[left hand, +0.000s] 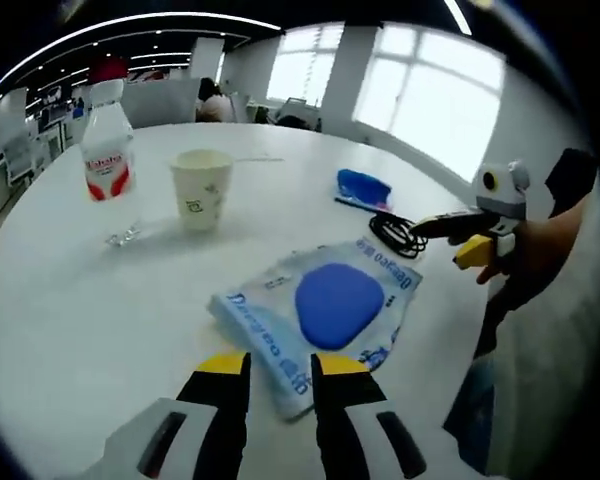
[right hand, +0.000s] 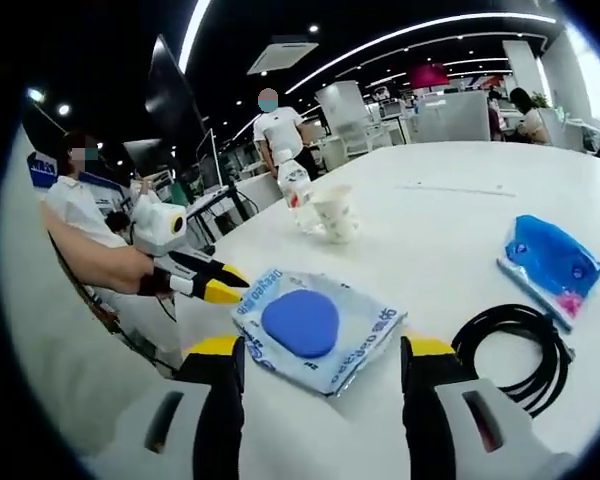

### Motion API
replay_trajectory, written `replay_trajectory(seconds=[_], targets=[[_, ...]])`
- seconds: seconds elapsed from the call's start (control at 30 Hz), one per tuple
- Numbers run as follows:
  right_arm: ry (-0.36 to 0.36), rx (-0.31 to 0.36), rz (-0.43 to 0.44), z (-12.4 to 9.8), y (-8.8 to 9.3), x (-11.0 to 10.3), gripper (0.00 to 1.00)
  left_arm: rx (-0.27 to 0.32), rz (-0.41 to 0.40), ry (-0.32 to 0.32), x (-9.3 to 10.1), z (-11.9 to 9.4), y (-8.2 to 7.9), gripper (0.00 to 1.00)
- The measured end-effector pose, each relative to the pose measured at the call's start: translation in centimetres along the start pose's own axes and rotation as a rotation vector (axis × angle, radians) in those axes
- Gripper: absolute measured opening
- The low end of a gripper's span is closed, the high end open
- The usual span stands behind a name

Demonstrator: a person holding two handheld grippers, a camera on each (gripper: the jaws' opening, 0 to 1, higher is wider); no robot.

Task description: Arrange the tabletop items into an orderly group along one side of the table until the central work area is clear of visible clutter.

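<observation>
Flat clear packet with blue oval, perhaps touched by narrowly parted left gripper; right gripper agape.

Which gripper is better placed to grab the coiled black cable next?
Right. The right gripper is open with the cable just beside its jaw, while the left gripper sits at the wipes packet.

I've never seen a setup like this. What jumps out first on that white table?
Right in front of both pairs of tongs lies a clear packet printed with blue lettering, a big blue pad inside it. Behind it in the left gripper view stand a paper cup and a plastic bottle with a red and white label. A coiled black cable lies ahead of the right tongs, with a smaller blue packet beyond it.
</observation>
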State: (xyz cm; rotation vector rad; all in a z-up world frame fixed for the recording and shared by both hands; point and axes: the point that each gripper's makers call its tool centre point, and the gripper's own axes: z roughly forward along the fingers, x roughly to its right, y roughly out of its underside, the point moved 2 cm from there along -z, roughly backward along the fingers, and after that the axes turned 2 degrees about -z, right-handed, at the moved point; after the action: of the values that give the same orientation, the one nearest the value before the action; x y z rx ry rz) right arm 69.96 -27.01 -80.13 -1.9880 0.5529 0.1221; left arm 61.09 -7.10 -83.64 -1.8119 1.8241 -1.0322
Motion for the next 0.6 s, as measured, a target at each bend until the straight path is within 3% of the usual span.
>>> replay_trajectory(seconds=[0.2, 0.6], targets=[[0.003, -0.04, 0.068, 0.7, 0.7, 0.4, 0.55, -0.018, -0.112, -0.004, -1.1, 0.5, 0.9, 0.22], [0.014, -0.077, 0.158, 1.6, 1.2, 1.2, 0.48, -0.042, -0.191, 0.005, -0.7, 1.5, 1.3, 0.21]])
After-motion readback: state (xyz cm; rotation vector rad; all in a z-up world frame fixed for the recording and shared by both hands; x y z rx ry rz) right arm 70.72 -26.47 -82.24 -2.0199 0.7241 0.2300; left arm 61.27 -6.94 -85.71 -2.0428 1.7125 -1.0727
